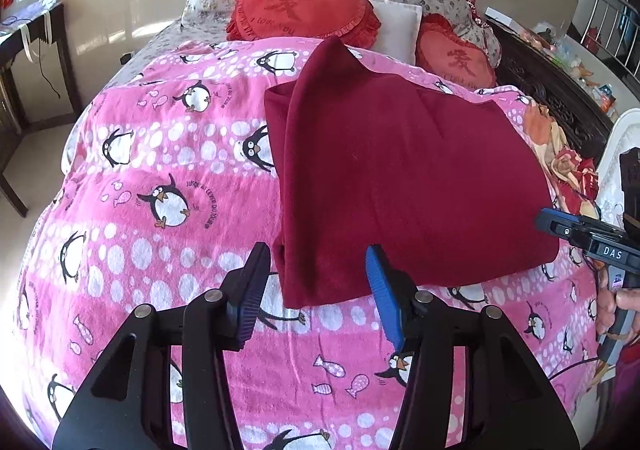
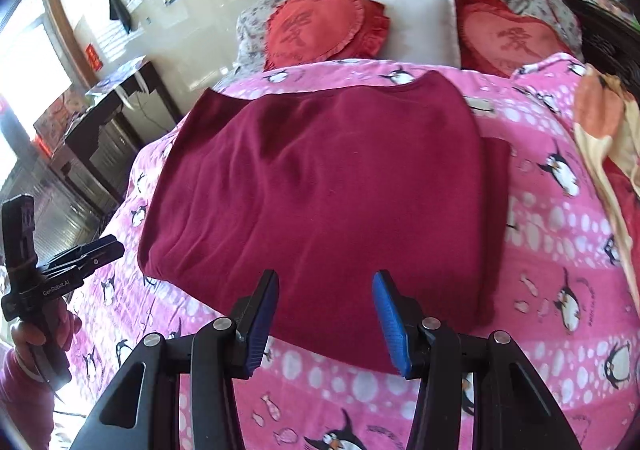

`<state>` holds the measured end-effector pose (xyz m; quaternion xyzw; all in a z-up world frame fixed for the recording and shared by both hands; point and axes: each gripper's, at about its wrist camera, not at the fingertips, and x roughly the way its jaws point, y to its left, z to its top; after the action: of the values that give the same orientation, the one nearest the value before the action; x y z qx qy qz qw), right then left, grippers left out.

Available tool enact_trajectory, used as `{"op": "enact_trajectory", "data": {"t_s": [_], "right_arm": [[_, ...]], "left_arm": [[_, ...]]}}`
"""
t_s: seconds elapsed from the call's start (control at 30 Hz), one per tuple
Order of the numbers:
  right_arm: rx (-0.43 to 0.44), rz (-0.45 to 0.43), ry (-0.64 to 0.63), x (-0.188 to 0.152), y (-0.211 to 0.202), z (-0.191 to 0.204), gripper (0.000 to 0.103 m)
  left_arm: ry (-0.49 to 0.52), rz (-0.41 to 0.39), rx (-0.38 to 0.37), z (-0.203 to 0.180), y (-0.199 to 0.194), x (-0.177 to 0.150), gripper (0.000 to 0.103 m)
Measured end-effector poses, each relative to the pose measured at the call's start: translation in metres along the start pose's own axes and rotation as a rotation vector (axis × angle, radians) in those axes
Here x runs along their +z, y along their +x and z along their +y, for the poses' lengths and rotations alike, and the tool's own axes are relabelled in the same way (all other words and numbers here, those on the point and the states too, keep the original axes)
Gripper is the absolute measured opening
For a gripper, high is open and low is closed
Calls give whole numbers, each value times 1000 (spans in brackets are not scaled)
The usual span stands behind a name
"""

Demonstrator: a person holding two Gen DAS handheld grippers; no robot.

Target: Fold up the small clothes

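So the dark red top (image 2: pixel 320 185) is lying flat on the pink penguin blanket (image 1: pixel 160 177), already partly folded by the look of it: there's a sleeve or side panel turned in over the body along its 9 o'clock edge in the left wrist view, and a strip of a lower layer peeking out at 3 o'clock in the right wrist view. It sits in the middle of the bed, with the two red heart cushions (image 2: pixel 320 29) and a white pillow (image 2: pixel 420 25) well beyond it at 12 o'clock.

Neither gripper has hold of anything. The left gripper (image 1: pixel 316 290) has its fingers apart and hovers at the hem's near corner, one finger out over the blanket and the other over the cloth. The right gripper (image 2: pixel 324 314) is spread too, lined up over the near hem more toward the middle. In each view the other gripper shows at the edge, at about 3 o'clock from the left camera and 8 o'clock from the right.

My guess on why they're parked like this: both are set up along the near hem, so they can pinch it at two points and carry it up toward the neckline at 12 o'clock. Two grips keep the fold from going crooked.
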<state>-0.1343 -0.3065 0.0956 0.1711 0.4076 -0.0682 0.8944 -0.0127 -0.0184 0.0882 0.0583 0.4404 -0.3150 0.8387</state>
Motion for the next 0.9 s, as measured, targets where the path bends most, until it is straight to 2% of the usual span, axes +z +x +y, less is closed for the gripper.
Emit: {"op": "enact_trajectory", "data": {"t_s": [0.23,0.53,0.9], "right_arm": [[18,27,-45,11,22,24,47],[70,39,-123,38,52,60,47],[155,20,-130,100,101,111,47]], "left_arm": [[30,10,15,-12,15,0,50],[6,38,5,-13,40,-1,50],[-60,35,-43,0,56,-9,53]]}}
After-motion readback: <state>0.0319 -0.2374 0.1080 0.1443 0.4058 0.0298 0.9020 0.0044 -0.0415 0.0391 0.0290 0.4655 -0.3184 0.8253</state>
